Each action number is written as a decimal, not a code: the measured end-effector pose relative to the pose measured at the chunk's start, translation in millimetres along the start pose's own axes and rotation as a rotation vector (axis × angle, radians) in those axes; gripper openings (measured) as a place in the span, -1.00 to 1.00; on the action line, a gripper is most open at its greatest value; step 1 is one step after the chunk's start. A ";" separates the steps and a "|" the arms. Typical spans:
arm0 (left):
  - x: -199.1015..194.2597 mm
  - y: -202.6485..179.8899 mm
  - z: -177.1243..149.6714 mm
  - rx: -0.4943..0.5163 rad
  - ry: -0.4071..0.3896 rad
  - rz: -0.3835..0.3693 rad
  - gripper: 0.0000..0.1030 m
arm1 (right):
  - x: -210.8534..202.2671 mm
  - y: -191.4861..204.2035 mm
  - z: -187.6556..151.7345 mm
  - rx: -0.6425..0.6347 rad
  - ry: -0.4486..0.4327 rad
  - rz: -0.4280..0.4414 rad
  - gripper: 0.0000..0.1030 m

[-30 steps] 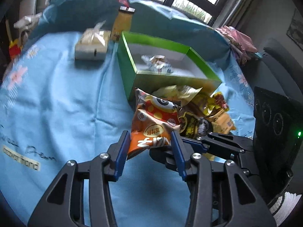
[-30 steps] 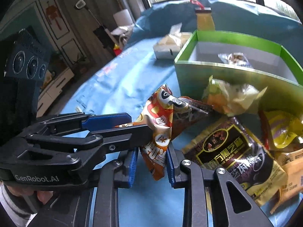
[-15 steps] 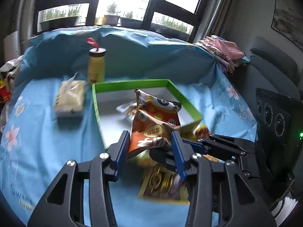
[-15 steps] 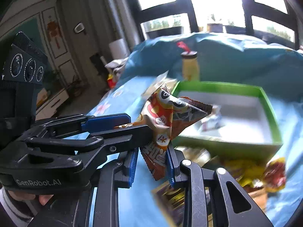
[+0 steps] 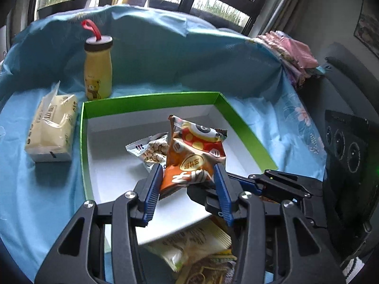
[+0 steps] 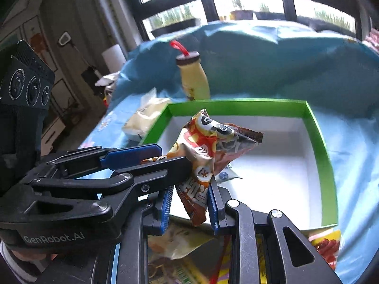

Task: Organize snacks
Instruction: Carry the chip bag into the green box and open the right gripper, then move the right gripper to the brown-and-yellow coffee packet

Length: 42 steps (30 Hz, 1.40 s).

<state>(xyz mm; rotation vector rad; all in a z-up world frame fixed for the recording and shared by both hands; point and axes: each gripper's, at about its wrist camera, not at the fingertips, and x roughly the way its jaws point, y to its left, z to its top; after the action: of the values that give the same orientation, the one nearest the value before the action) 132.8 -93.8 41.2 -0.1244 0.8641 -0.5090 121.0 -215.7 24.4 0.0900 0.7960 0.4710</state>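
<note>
Both tongs, left [image 5: 188, 184] and right [image 6: 189, 203], are narrowed onto one orange snack bag [image 5: 193, 156], holding it above the green box [image 5: 146, 98]. If one lets go late, the bag may swing and land outside. "GenRobot.AI" shows on the left tongs; the bag's print isn't readable.

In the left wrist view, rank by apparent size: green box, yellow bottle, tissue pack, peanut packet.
1. Green box
2. Tissue pack
3. Yellow bottle, close to the tissue pack and farther from the camera, so unsure
4. Peanut packet, partly hidden
</note>
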 end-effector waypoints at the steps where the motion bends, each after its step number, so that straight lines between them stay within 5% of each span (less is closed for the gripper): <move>1: 6.0 1.6 -0.1 -0.003 0.010 0.006 -0.13 | 3.0 -2.3 -1.1 0.005 0.009 0.000 -0.44; 13: 21.0 2.2 -3.6 0.016 0.038 0.082 -0.04 | 27.5 -8.9 -6.7 0.021 0.086 -0.044 -0.42; 19: 11.0 6.8 -5.3 0.000 0.008 0.141 0.50 | 18.4 -5.4 -7.6 0.005 0.074 -0.082 -0.20; 25: -11.9 2.8 -9.0 0.010 -0.035 0.194 0.50 | -4.1 -6.5 -11.3 0.027 0.040 -0.085 -0.12; 30: -36.1 -5.4 -19.5 0.021 -0.075 0.236 0.70 | -33.4 -1.0 -21.0 0.018 -0.011 -0.095 -0.10; 42: -96.1 -9.3 -61.9 -0.032 -0.115 0.215 0.75 | -101.4 4.4 -63.0 0.043 -0.067 -0.107 0.04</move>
<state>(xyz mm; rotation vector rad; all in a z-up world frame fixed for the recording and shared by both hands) 31.0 -50.2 70.6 -0.0878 0.7627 -0.2842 13.8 -262.4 48.9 0.1016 0.7417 0.3481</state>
